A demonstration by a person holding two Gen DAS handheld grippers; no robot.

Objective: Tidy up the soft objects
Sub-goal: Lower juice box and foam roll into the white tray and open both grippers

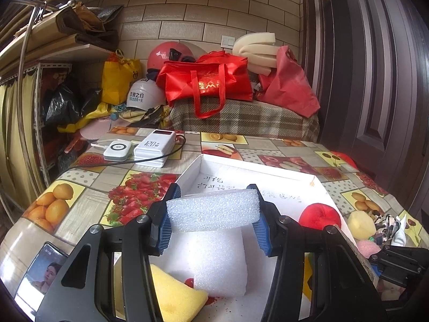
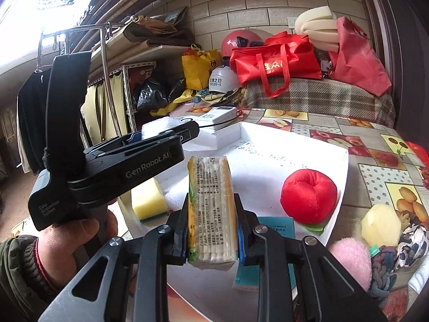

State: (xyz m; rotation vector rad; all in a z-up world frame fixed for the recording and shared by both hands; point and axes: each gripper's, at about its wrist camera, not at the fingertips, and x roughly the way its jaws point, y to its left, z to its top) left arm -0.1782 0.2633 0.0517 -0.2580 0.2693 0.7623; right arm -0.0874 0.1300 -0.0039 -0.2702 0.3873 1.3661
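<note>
Left wrist view: left gripper (image 1: 213, 212) pinches a white foam slab (image 1: 213, 210) between its blue pads, above the white box (image 1: 241, 167). A second foam block (image 1: 219, 263), yellow sponge (image 1: 177, 295) and red plush apple (image 1: 320, 216) lie inside.

Right wrist view: right gripper (image 2: 211, 230) clamps a wrapped tissue pack (image 2: 211, 209) over the box's near part. A hand (image 2: 67, 244) grips the left gripper's handle.

Daylight pours from a window (image 2: 32, 2) at my upper left, blown out to white glare. The tabletop (image 1: 88, 206) is evenly lit, shadows soft. Fisheye bends the edges; corners go black.
</note>
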